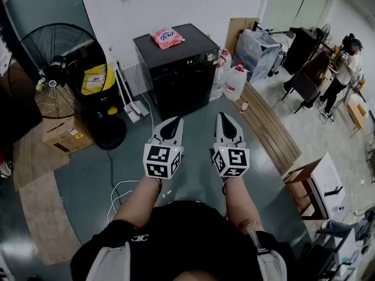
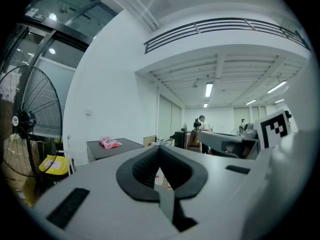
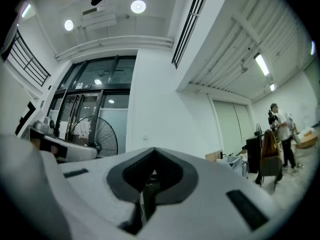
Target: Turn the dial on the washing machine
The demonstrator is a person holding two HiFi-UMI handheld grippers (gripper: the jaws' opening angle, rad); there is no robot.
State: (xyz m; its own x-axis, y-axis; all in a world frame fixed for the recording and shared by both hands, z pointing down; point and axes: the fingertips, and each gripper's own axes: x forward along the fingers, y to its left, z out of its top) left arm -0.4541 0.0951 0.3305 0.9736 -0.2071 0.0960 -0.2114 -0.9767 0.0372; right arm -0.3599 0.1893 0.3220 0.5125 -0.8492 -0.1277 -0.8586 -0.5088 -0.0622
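Black washer [image 1: 176, 75], open floor [image 1: 202, 107] before R gripper [image 1: 226, 119]

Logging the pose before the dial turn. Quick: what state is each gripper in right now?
Left gripper: jaws closed, holding nothing.
Right gripper: jaws closed, holding nothing.

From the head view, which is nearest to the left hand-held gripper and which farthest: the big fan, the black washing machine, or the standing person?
1. The washing machine, straight ahead of the left hand-held gripper.
2. The fan, off to the left.
3. The standing person, far right, across the room.
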